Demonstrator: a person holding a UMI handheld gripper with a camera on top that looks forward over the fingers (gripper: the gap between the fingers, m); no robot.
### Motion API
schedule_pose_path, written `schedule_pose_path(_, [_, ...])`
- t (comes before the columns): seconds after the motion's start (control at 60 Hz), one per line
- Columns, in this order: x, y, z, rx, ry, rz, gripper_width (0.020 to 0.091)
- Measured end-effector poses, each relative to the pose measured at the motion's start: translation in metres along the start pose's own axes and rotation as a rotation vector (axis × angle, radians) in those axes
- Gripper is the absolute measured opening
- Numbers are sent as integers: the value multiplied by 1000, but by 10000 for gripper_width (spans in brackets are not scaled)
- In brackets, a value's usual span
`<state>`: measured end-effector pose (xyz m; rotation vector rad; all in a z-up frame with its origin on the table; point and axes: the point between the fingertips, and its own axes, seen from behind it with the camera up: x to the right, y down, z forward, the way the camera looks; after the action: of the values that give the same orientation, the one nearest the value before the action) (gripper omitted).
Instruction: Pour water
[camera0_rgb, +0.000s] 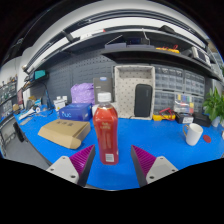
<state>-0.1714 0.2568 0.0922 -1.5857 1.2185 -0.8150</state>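
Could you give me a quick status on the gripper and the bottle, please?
Gripper open, fingers either side of the bottle's base, gaps both sides. Red bottle upright on the blue table, white cap on. White cup beyond to the right. Path clear.

On my feed I see a blue table top (130, 150) with a cardboard box (63, 132) lying flat on it. Behind that sits a purple bag (84, 95) on a blue box (74, 111). A framed board (134, 92) leans at the back with a black case (143, 100) against it, and a green plant (214, 104) stands off to the side
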Motion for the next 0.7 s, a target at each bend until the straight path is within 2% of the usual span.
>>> schedule_pose_path(0.183, [-19, -21, 47, 52, -15, 10, 720])
schedule_pose_path(0.233, [-23, -27, 59, 75, -19, 5, 692])
schedule_pose_path(0.35, [-16, -28, 81, 84, 15, -6, 592])
schedule_pose_path(0.433, [-9, -19, 93, 74, 37, 26, 484])
schedule_pose_path(0.5, [-10, -23, 95, 116, 31, 39, 440])
schedule_pose_path(0.683, [-9, -22, 97, 119, 18, 30, 295])
schedule_pose_path(0.7, [-9, -23, 98, 119, 18, 37, 299])
